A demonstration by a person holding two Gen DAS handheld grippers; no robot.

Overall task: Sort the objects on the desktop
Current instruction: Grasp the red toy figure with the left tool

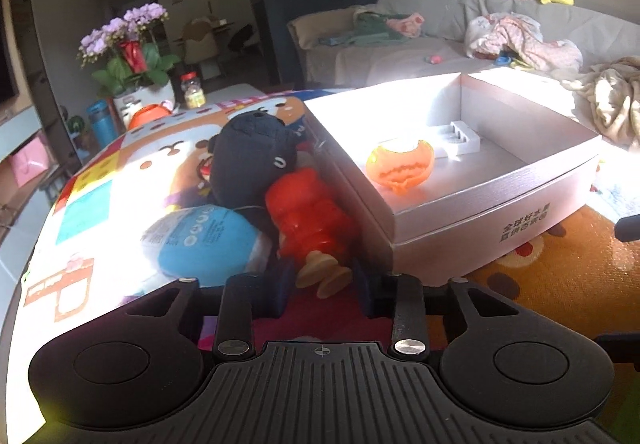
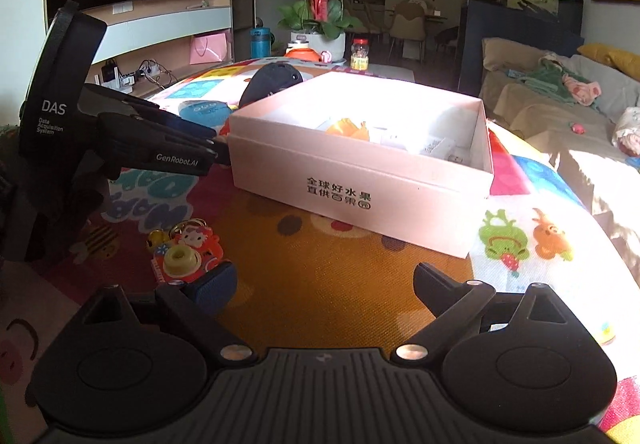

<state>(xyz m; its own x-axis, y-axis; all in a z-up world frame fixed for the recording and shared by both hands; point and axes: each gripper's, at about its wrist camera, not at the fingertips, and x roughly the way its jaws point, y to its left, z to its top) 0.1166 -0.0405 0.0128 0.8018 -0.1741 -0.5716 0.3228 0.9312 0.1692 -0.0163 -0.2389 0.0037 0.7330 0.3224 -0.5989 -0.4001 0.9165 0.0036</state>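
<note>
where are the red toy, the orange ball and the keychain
red toy (image 1: 310,212): left wrist view, on its translucent red body
orange ball (image 1: 400,164): left wrist view, on its ridged front, inside the box
keychain (image 2: 188,250): right wrist view, on the red cartoon charm

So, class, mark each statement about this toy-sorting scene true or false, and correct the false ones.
1. An orange ball lies inside the open box. True.
2. The red toy is already in the box. False: it lies on the mat beside the box, between the open fingers of the left gripper.
3. The right gripper is shut on a toy. False: it is open and holds nothing.
4. A keychain lies on the mat outside the box. True.
5. The dark plush sits left of the box. True.
</note>
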